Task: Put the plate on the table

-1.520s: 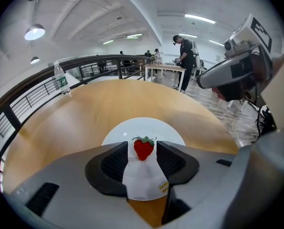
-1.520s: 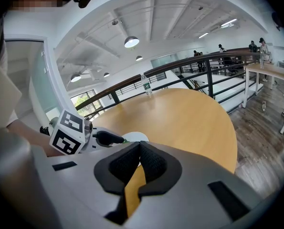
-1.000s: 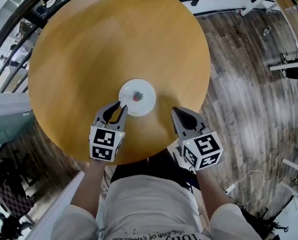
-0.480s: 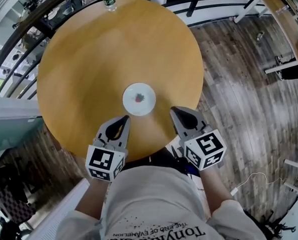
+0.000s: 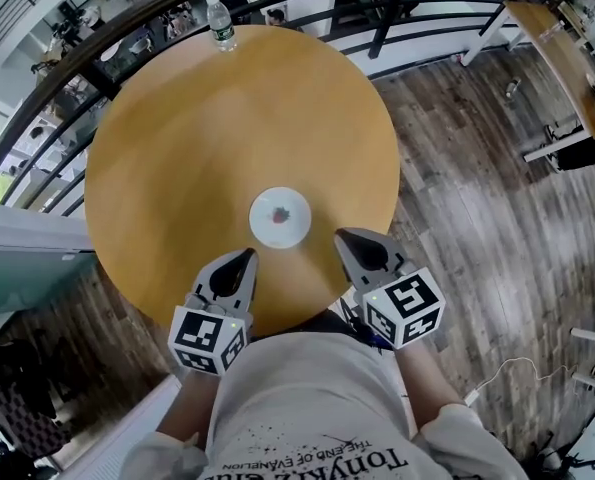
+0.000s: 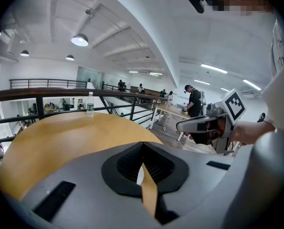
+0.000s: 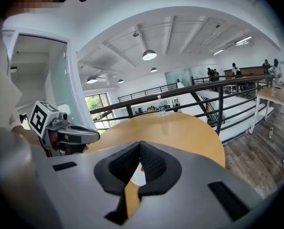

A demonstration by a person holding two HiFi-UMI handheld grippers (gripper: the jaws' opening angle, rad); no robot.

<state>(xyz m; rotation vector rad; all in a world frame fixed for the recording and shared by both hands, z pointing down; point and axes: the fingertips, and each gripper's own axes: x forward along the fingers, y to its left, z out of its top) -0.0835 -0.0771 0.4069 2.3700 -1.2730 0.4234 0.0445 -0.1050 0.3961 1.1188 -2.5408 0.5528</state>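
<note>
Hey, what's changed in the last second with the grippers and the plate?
The left gripper drew back from the plate toward the person, and its jaws, apart before, closed on nothing. Unchanged: the plate lies on the table, the right gripper stays shut near the table's edge, the bottle stands at the far rim.

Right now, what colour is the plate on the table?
White plate with a small reddish centre; head view shows it best.

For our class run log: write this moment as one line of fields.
plate: flat on table, untouched | left gripper: shut, empty | right gripper: shut, empty | bottle: far table edge
</note>
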